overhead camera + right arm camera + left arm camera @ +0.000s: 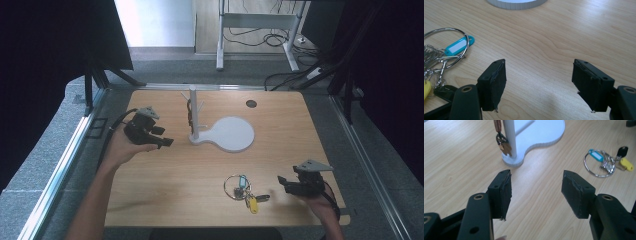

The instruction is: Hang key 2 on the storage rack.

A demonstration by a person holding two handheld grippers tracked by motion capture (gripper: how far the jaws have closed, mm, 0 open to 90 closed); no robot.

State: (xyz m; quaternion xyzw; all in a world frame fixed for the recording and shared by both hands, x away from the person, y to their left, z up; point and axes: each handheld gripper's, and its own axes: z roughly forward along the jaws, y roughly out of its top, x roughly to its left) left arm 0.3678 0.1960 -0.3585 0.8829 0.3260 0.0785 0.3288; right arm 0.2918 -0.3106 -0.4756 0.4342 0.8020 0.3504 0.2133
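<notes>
A wide wooden table (165,190) takes up most of the room in front of the person, pale grain running across it. Toward its far middle sits a white stand (225,135), a flat rounded base with a thin upright post and short pegs; a small bunch on a brownish cord (498,125) hangs from one peg, close against the post.

The person's left gripper (167,142) hovers just left of the stand's post, its jaws spread wide with nothing between them. The right gripper (281,182) is low at the near right edge of the table, jaws likewise parted and empty, pointing toward the loose bunch of keys (243,188).

That bunch lies flat on the table, near the front, just left of the right gripper and well apart from the stand. It has a large wire ring (596,163), a blue tag (459,46), a yellow tag (626,164), a black-headed key (622,150) and a tangle of small chain links.

I would guess it is light but floppy: the ring is stiff and thin, smooth metal likely to slip, while the tags and keys will swing and dangle once lifted. The best hold looks to be across the big ring where it rises clear of the clutter, or on a flat plastic tag, pinched firmly
</notes>
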